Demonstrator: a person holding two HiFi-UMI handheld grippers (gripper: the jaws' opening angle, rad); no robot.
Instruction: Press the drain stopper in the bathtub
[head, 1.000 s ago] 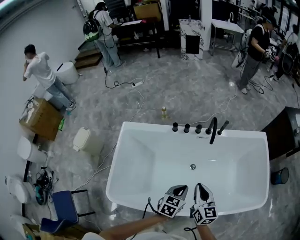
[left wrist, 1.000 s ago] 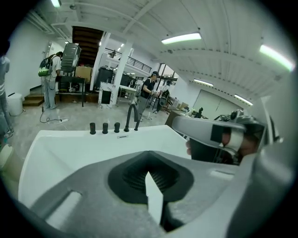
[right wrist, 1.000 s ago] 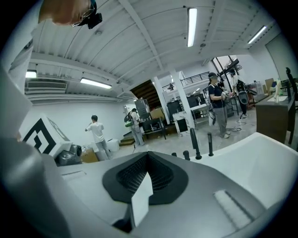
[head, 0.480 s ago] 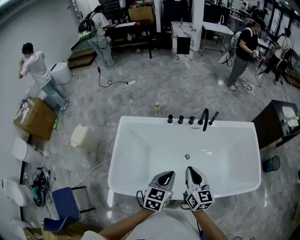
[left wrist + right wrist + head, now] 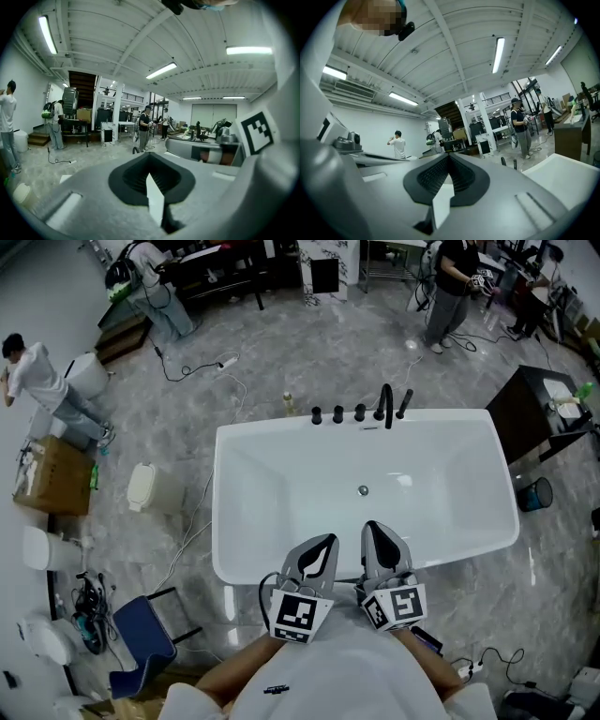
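Note:
The white bathtub (image 5: 234,521) fills the middle of the head view, and its small round metal drain stopper (image 5: 363,490) sits on the tub floor. A black faucet (image 5: 384,405) and three black knobs (image 5: 338,414) line the far rim. My left gripper (image 5: 327,541) and right gripper (image 5: 369,527) hover side by side over the near rim, short of the stopper. Both are shut with nothing in them. In the left gripper view the left gripper (image 5: 150,153) points level across the room. The right gripper (image 5: 450,154) also points level, with a tub corner (image 5: 562,176) at its right.
A small bottle (image 5: 289,404) stands on the floor behind the tub. To the left are a beige bin (image 5: 142,486), a cardboard box (image 5: 52,474) and a blue chair (image 5: 141,638). A black cabinet (image 5: 539,399) and a blue bucket (image 5: 536,493) are at the right. People and cables are further back.
The view has tilted down and closer, so the tub sits higher in frame. Both grippers now reach over the near rim, still shut and side by side.

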